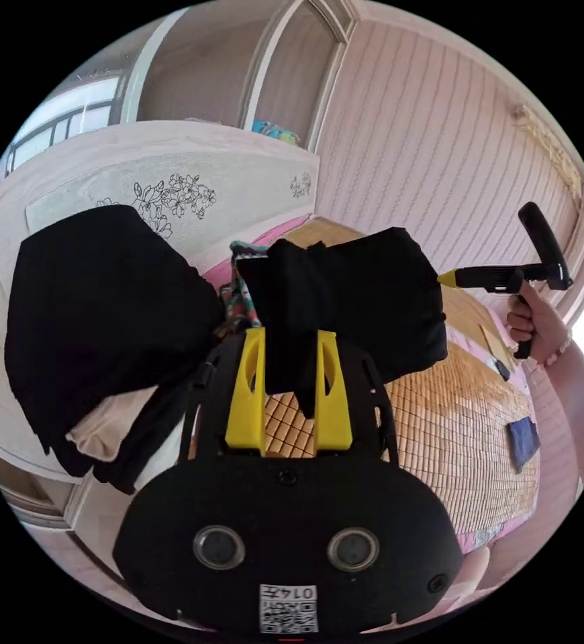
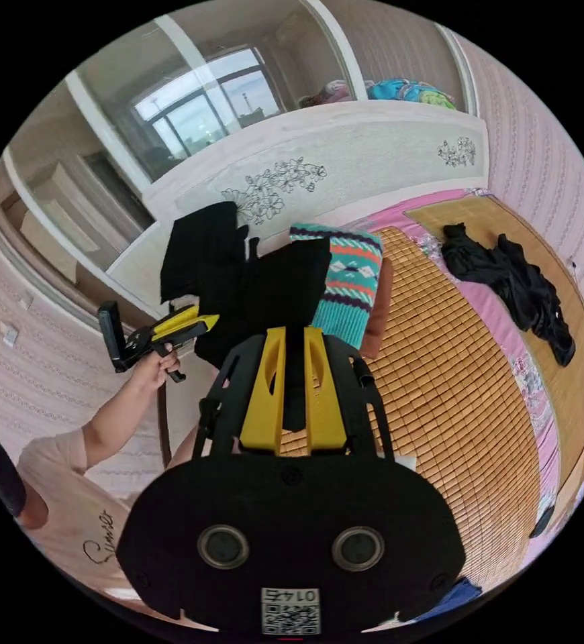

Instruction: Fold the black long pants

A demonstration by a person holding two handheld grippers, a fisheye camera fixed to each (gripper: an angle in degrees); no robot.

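Observation:
The black long pants (image 1: 366, 295) hang as a folded bundle in the air over the bed, stretched between both grippers. My left gripper (image 1: 290, 335) is shut on one end, with black cloth between its yellow jaws. At the bundle's other end, the right gripper (image 1: 448, 278) bites the cloth, held by a hand (image 1: 533, 322). In the right gripper view the pants (image 2: 278, 288) run from my right gripper (image 2: 294, 333), shut on them, across to the left gripper (image 2: 205, 322) in the person's other hand.
A stack of folded black clothes (image 1: 104, 315) (image 2: 201, 251) sits by the headboard (image 2: 346, 161). A teal patterned knit (image 2: 346, 282) lies folded on the bamboo mat (image 2: 453, 402). A crumpled black garment (image 2: 507, 275) lies farther along the bed. A small blue cloth (image 1: 523, 439) rests on the mat.

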